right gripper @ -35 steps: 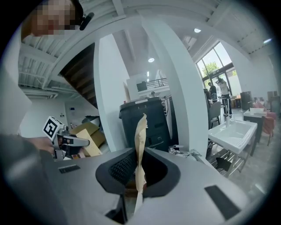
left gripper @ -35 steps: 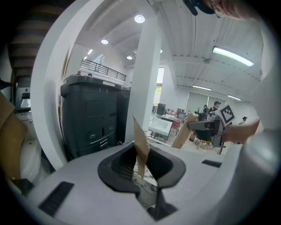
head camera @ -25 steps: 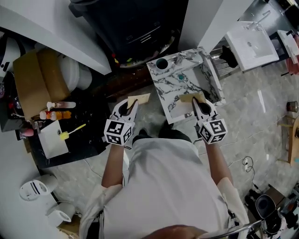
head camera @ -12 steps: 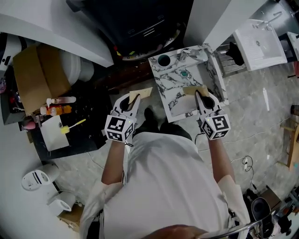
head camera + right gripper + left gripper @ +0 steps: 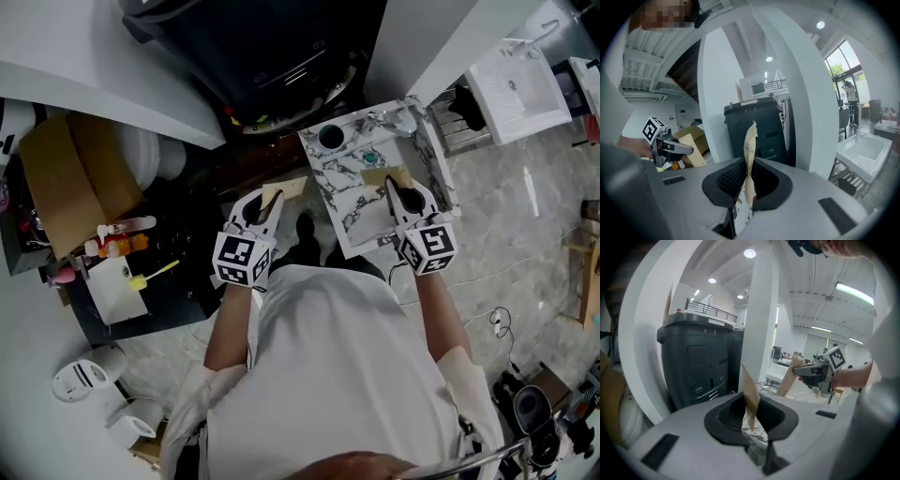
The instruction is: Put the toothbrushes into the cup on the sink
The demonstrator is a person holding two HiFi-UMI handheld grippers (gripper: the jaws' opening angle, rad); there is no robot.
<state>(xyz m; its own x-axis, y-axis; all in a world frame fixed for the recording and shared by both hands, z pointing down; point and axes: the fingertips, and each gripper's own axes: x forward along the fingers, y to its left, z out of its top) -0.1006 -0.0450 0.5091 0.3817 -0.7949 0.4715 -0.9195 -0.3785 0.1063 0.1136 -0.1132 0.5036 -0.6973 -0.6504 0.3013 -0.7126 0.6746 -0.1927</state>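
Note:
A marble-patterned sink point(image 5: 328, 173) stands in front of me, with a round cup point(image 5: 330, 136) on its back left corner. My left gripper point(image 5: 267, 208) is shut on a flat tan paper packet point(image 5: 282, 193), held left of the sink. My right gripper point(image 5: 397, 191) is shut on a second tan packet point(image 5: 384, 175) over the basin, near the drain. In the left gripper view the brown packet point(image 5: 751, 397) stands edge-on between the jaws of the left gripper point(image 5: 752, 416). In the right gripper view the pale packet point(image 5: 750, 150) rises from the right gripper point(image 5: 747, 180). No bare toothbrush shows.
A dark grey bin point(image 5: 272, 47) stands behind the sink between white columns. At the left a black table point(image 5: 178, 281) carries bottles point(image 5: 122, 234), a yellow brush point(image 5: 150, 275) and a cardboard box point(image 5: 66, 159). A white basin point(image 5: 520, 89) sits at the far right.
Both grippers have moved forward toward the marble sink, each still gripping its packet. The right packet now reaches further over the basin.

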